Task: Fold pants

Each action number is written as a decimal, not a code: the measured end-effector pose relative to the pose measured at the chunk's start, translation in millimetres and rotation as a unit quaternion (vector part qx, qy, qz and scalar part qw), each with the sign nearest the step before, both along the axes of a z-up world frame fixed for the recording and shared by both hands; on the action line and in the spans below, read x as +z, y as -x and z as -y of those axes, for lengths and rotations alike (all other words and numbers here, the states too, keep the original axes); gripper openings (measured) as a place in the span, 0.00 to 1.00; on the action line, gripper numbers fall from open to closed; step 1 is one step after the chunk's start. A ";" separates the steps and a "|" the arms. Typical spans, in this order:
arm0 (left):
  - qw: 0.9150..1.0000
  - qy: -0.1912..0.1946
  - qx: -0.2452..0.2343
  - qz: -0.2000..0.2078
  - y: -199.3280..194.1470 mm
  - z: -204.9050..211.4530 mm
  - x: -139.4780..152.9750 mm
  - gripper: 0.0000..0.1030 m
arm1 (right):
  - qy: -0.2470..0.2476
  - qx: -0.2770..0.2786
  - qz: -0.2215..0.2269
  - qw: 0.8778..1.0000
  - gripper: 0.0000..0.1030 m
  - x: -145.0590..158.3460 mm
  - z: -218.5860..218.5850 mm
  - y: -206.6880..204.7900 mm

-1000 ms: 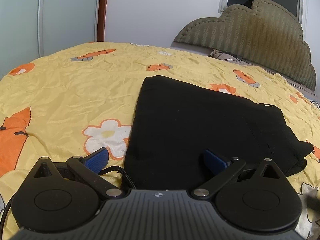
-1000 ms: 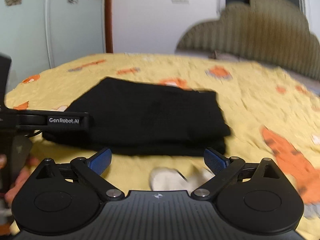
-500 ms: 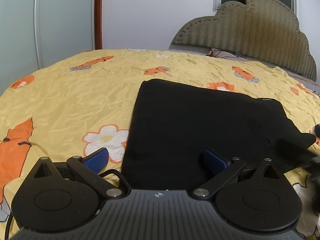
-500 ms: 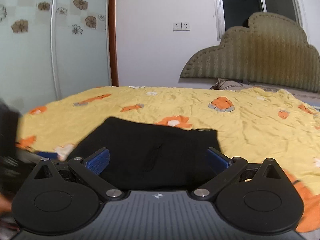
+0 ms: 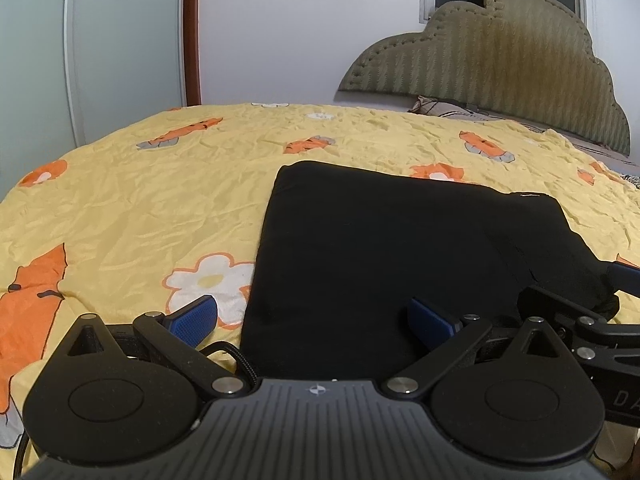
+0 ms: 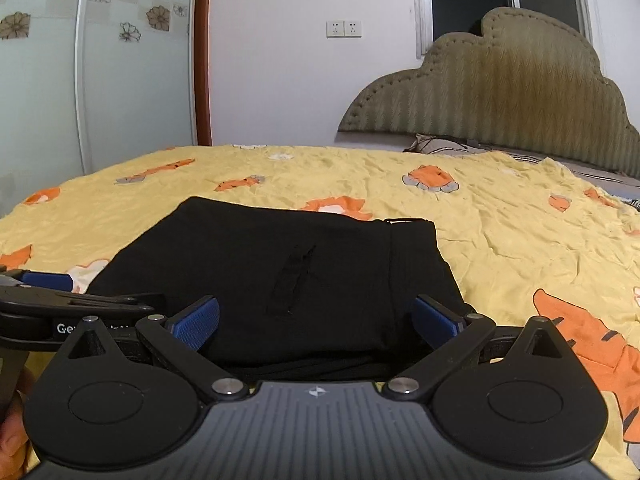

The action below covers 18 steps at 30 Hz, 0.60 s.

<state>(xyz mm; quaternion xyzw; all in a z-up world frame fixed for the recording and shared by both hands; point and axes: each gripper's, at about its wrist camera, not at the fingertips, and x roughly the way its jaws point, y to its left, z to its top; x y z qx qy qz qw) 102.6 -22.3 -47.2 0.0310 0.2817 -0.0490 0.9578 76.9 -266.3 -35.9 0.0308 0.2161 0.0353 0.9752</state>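
Note:
The black pants (image 5: 400, 248) lie folded into a flat rectangle on the yellow bed cover (image 5: 132, 208). They also show in the right wrist view (image 6: 280, 264). My left gripper (image 5: 312, 320) is open and empty, at the near left edge of the pants. My right gripper (image 6: 316, 320) is open and empty, at the near right part of the pants. The right gripper's body shows at the right edge of the left wrist view (image 5: 592, 320). The left gripper's body shows at the left edge of the right wrist view (image 6: 60, 312).
The bed cover (image 6: 520, 232) has orange tiger and white flower prints. A padded headboard (image 5: 500, 56) and a pillow (image 5: 444, 108) stand at the back right. A glass wardrobe door (image 6: 100, 80) and a white wall stand behind the bed.
Both grippers have tilted up and settled side by side at the near edge of the pants. The right gripper has come closer to the left one. The pants have not moved.

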 end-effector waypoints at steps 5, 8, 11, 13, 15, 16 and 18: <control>1.000 0.011 -0.001 0.011 3.9 -3.9 1.4 1.00 | 0.008 -0.002 -0.011 1.000 1.00 -1.3 -1.5 2.2; 0.999 0.020 -0.020 0.016 7.0 -5.8 3.0 0.99 | 0.024 -0.025 0.008 0.999 1.00 -5.2 -7.4 15.4; 1.000 0.013 -0.019 0.014 8.7 -5.9 4.1 1.00 | 0.026 -0.031 0.013 0.999 1.00 -5.2 -7.3 15.4; 1.000 0.013 -0.018 -0.001 8.1 -7.0 4.5 1.00 | 0.005 -0.023 -0.011 1.000 1.00 -6.2 -1.8 7.0; 1.000 0.022 -0.012 -0.006 11.8 -11.5 6.1 1.00 | -0.017 -0.034 -0.016 0.999 1.00 -7.0 5.2 6.6; 1.000 0.028 -0.010 -0.006 15.3 -14.4 7.3 1.00 | -0.023 -0.038 -0.016 0.999 1.00 -7.0 7.6 8.3; 0.999 0.035 -0.006 -0.012 22.2 -18.9 8.9 1.00 | -0.019 -0.046 -0.022 0.999 1.00 -7.3 8.1 12.4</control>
